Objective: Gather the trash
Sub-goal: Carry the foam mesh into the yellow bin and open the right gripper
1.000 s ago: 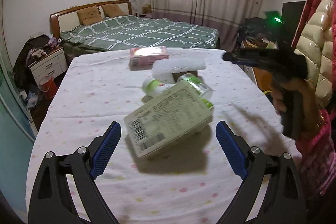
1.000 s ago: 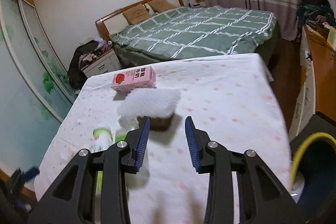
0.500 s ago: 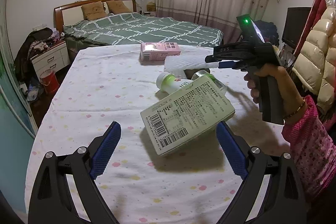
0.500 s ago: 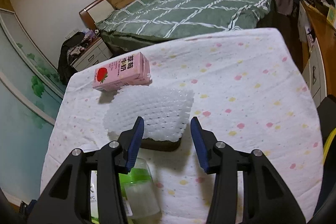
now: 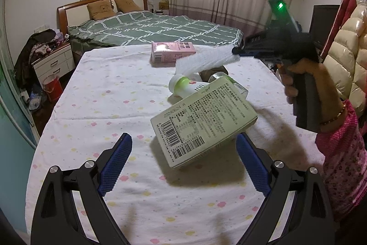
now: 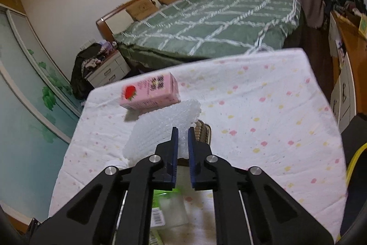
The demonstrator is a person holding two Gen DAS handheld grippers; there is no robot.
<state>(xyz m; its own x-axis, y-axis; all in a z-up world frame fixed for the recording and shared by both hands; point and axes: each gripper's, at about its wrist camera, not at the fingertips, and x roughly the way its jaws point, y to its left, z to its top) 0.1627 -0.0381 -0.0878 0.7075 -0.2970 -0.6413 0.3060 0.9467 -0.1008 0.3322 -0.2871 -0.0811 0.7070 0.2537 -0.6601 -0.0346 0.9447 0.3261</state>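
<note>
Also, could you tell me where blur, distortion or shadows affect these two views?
Left wrist view: fisheye bends the room edges; the green box throws a dark shadow on the tablecloth. Right wrist view: the pink carton and bed are motion-blurred.

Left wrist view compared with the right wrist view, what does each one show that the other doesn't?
Only the left wrist view shows the green box, open left gripper, and the hand gripping the other tool. Only the right wrist view shows the right gripper, its jaws just closed on the white foam sheet. Both show that sheet, the pink milk carton and the bed.
</note>
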